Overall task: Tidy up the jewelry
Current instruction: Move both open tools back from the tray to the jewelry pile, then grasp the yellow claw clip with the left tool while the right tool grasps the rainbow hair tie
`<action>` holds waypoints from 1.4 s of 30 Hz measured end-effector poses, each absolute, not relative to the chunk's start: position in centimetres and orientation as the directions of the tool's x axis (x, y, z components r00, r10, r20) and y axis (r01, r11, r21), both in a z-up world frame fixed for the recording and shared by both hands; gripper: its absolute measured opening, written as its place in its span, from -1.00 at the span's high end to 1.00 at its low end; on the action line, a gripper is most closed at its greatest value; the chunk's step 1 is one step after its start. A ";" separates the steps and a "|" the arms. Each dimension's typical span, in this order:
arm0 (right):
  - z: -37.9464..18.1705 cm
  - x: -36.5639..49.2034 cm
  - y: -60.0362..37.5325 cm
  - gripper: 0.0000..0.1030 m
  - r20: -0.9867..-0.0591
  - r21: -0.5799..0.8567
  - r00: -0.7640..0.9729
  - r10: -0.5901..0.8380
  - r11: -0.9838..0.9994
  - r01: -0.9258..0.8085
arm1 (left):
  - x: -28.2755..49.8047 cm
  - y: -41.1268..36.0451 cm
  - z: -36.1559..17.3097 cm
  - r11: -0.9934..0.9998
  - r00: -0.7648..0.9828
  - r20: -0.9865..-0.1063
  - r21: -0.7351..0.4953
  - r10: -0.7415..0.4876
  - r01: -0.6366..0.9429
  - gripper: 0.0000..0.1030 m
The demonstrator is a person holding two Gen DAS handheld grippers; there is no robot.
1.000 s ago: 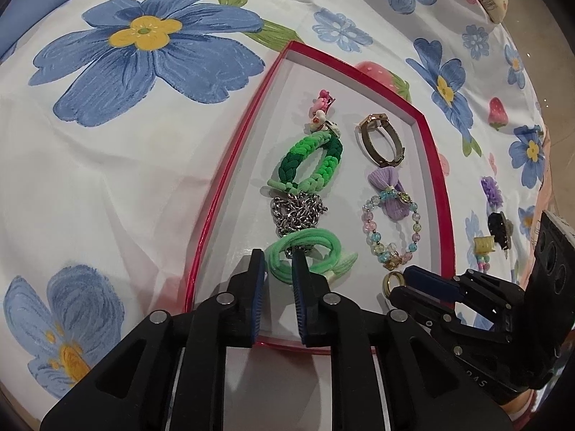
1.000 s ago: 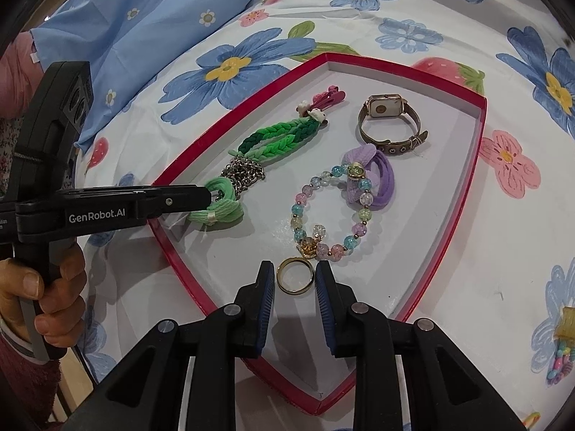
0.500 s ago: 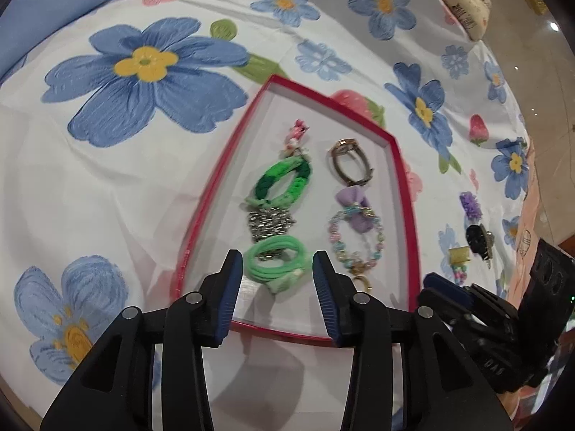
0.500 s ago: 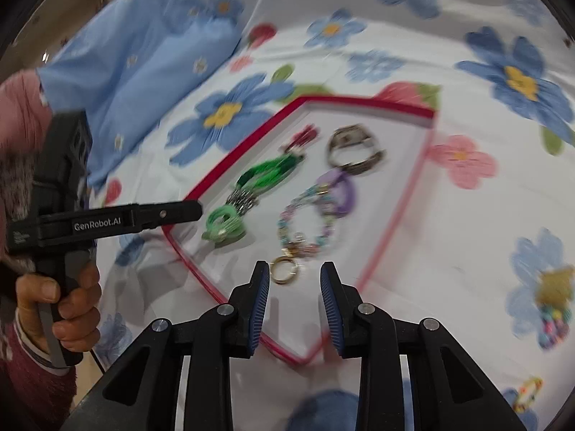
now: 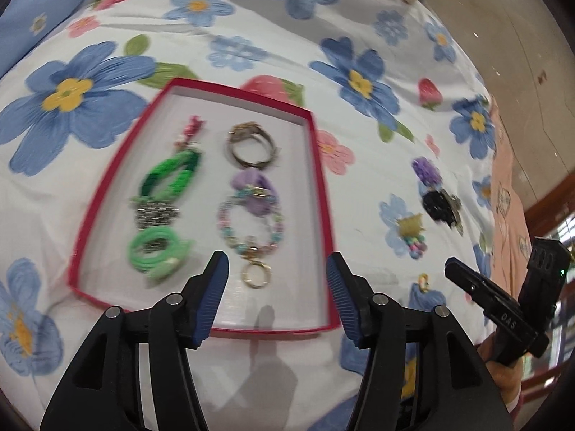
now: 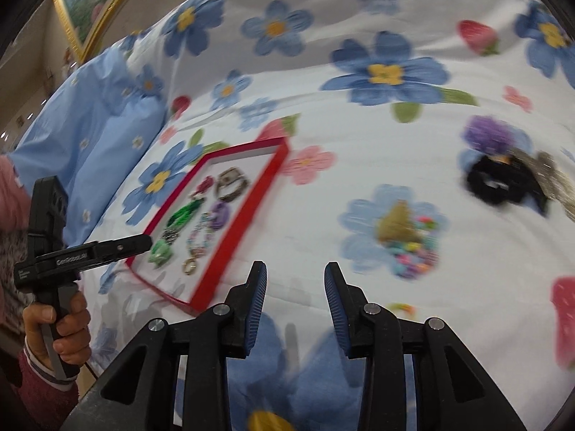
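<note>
**Both tools wide, nothing held**

We hold the left tool point(image 5: 275, 269) spread wide above the red tray point(image 5: 320, 194) of jewelry on the bed. Our right tool point(image 6: 295, 280) gapes over the floral sheet point(image 6: 323, 129), near the beaded charm point(image 6: 409, 240).

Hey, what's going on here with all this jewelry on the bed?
A person is sorting jewelry into a red tray on a flowered bedspread. Both the left gripper and the right gripper are open and hold nothing. The tray holds bracelets, a watch and a gold ring; a black scrunchie and other pieces lie outside it.
</note>
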State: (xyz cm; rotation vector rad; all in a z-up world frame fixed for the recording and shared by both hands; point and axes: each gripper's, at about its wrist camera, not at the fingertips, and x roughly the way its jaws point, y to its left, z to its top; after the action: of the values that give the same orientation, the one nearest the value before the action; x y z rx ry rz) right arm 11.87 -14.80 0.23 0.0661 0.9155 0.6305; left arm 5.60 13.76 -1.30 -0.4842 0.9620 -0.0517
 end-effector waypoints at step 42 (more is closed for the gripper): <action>-5.1 13.5 -21.5 0.94 -0.788 0.282 0.446 0.424 0.893 -0.350 | 17.1 -5.5 -2.1 0.933 0.452 -0.817 -0.303 -0.359 0.192 -0.52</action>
State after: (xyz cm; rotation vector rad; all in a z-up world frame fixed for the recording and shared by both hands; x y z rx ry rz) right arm 13.50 -21.53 -5.06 0.0816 0.9993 0.4801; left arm 17.07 -5.54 -2.09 -0.1761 1.0484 -0.3423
